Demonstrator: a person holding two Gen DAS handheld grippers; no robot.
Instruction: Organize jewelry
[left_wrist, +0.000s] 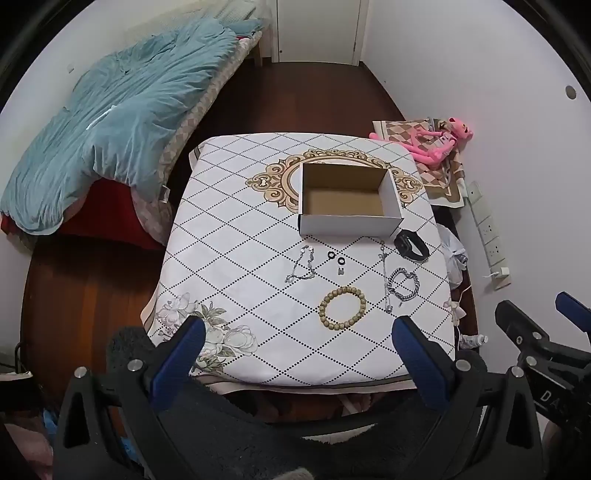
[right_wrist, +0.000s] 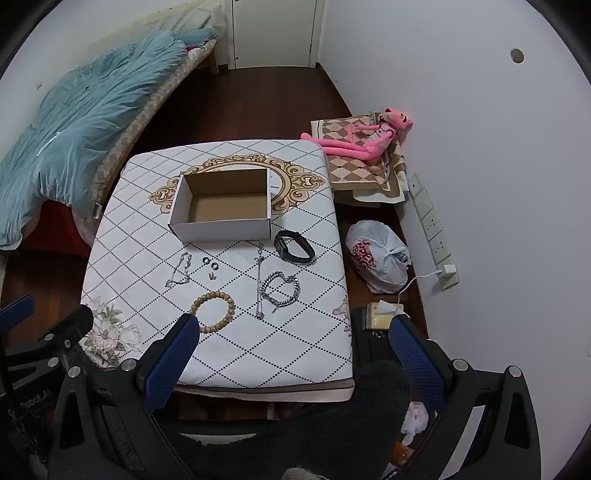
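Cardboard box (left_wrist: 347, 199) on my bench (left_wrist: 229, 236) is empty, every bracelet, chain and ring lies outside, and both my grippers' fingers (left_wrist: 192, 347) are wide open, holding nothing.

White box (left_wrist: 349, 221); tan bead bracelet (left_wrist: 342, 307); black-diamond-lattice white tablecloth (left_wrist: 236, 258).

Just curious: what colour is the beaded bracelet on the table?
The beaded bracelet is light tan, like wood; clearest in the left wrist view.

Jewelry (left_wrist: 342, 308) before box (left_wrist: 349, 222) on table (left_wrist: 236, 236)
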